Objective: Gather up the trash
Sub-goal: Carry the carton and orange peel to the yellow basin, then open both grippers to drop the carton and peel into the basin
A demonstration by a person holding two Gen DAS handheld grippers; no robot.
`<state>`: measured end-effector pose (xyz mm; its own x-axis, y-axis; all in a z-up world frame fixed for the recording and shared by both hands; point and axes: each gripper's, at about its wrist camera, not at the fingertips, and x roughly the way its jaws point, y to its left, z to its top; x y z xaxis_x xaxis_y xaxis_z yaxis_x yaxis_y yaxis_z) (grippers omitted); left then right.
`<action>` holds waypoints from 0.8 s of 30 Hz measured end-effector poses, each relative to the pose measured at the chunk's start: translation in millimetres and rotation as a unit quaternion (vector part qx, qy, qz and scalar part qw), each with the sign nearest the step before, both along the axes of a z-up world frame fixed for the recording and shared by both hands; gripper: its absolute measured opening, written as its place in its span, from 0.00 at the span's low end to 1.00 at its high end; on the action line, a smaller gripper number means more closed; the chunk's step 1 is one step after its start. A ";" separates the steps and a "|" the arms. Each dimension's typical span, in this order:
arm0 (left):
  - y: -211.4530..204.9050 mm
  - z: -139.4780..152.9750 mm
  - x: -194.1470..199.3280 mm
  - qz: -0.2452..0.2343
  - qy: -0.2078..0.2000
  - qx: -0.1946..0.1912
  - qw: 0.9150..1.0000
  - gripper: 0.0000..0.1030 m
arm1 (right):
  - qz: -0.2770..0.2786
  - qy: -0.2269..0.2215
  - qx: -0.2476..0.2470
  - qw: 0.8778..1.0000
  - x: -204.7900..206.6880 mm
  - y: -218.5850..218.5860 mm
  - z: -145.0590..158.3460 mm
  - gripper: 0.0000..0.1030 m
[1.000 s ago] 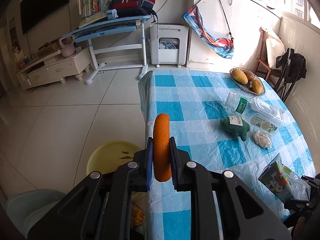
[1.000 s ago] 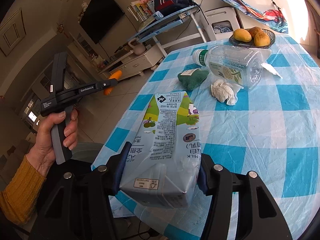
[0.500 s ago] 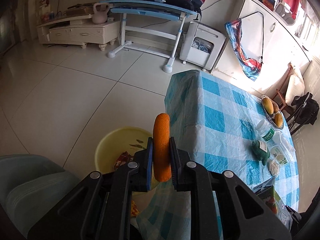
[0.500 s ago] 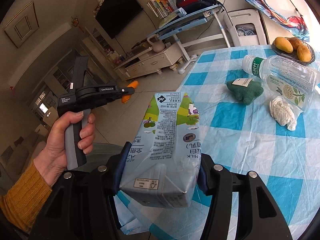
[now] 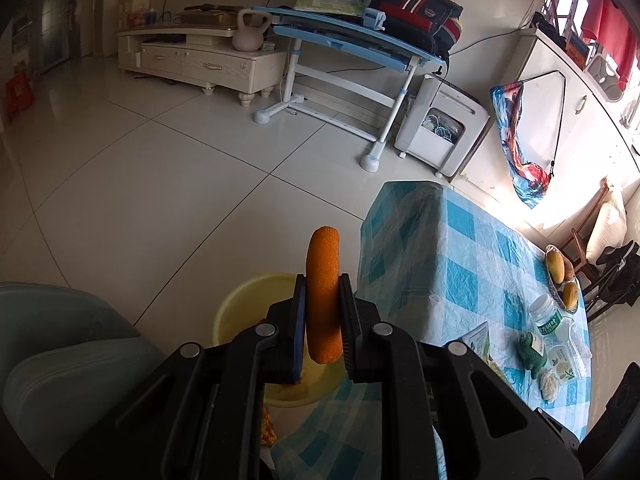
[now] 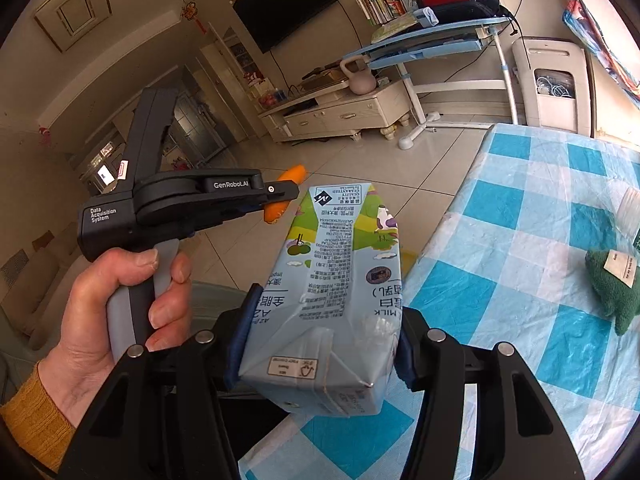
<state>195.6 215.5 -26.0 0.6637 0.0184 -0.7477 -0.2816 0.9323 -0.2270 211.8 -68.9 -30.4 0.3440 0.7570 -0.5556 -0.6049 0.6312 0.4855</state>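
Observation:
My left gripper [image 5: 322,322] is shut on an orange carrot-shaped piece [image 5: 322,288] and holds it above a yellow basin [image 5: 240,316] on the floor beside the table. It also shows in the right wrist view [image 6: 280,202], held in a hand, with the orange piece [image 6: 286,192] in it. My right gripper [image 6: 320,354] is shut on a light blue milk carton [image 6: 332,300], held in the air off the table's left edge. A plastic bottle [image 5: 554,330], a green plush [image 5: 530,356] and a crumpled white wad [image 5: 550,384] lie on the blue checked tablecloth [image 5: 440,264].
A bowl of mangoes [image 5: 562,276] stands at the table's far end with a chair [image 5: 612,276] beyond it. A grey-green seat [image 5: 60,344] is at lower left. A blue desk [image 5: 352,40], a white appliance [image 5: 444,132] and a TV cabinet [image 5: 200,64] line the far wall.
My left gripper has swung left and out over the floor, with the yellow basin now under the orange piece. My right gripper has carried the milk carton left, off the table's edge.

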 end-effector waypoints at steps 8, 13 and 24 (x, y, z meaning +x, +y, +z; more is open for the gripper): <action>18.7 15.5 0.2 0.045 -0.028 0.029 0.998 0.15 | 0.031 -0.005 -0.024 0.999 31.8 44.3 -13.1 0.54; 17.4 14.6 13.6 0.049 -0.017 0.053 0.997 0.15 | 0.043 0.023 -0.061 0.997 53.8 59.2 -34.1 0.60; 7.5 0.4 28.4 0.050 0.032 0.088 0.994 0.62 | -0.004 0.012 -0.045 0.999 -4.4 -27.9 -27.8 0.69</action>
